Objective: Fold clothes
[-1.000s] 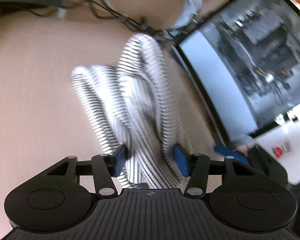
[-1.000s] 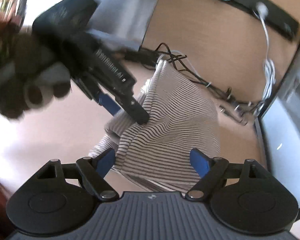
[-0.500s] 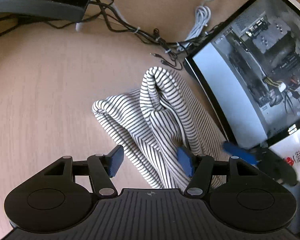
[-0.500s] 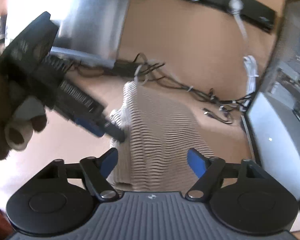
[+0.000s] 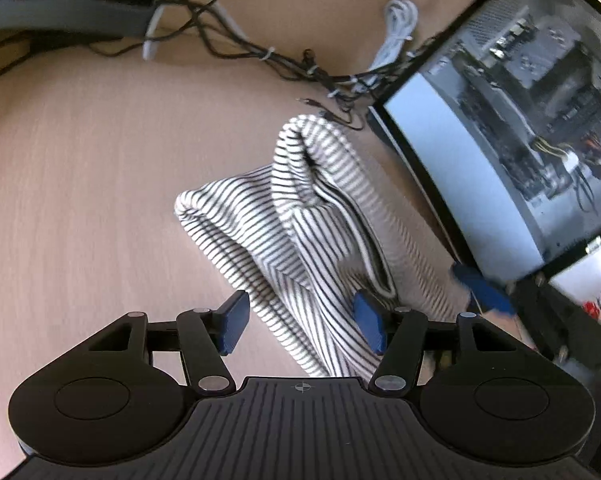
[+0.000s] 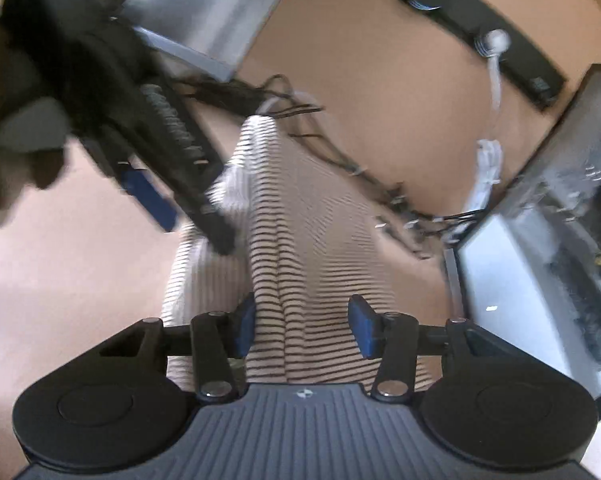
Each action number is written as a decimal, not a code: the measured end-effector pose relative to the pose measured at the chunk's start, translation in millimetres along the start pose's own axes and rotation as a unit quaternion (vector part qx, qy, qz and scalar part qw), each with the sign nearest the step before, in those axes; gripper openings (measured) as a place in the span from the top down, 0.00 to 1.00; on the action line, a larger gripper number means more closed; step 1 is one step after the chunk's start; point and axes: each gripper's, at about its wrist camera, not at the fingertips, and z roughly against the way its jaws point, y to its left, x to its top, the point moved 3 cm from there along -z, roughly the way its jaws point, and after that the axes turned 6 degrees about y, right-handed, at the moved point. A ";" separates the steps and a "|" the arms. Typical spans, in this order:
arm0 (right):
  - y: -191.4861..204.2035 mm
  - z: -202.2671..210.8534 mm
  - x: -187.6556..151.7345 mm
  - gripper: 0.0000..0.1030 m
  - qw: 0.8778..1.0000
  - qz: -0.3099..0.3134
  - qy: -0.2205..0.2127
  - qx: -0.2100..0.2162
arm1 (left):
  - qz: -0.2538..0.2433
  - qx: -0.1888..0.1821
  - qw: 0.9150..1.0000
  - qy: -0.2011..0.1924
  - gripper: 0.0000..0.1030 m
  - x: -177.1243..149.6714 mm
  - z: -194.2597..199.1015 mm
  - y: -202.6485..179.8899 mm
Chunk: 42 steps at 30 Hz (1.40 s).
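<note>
A black-and-white striped garment [image 5: 300, 224] lies bunched in folds on the wooden table; it also shows in the right wrist view [image 6: 296, 232]. My left gripper [image 5: 300, 320] is open, its blue pads on either side of the garment's near edge. My right gripper [image 6: 302, 330] is open with a fold of the striped cloth between its pads. The left gripper shows at the left of the right wrist view [image 6: 172, 200], over the cloth's left side. The right gripper's blue fingertip [image 5: 480, 284] shows at the right of the left wrist view.
An open computer case [image 5: 520, 128] stands at the garment's right side, also seen in the right wrist view [image 6: 548, 240]. A tangle of cables [image 5: 284, 60] lies behind the garment. A grey monitor base [image 5: 60, 20] is at the back left.
My left gripper let go of the cloth and opened. My right gripper's pads have narrowed around a fold of the garment. The garment has settled lower on the table.
</note>
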 end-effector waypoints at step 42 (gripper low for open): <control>47.2 3.9 21.7 0.82 0.982 0.085 0.025 0.165 | 0.011 -0.074 0.992 -0.097 0.41 32.2 82.2 3.3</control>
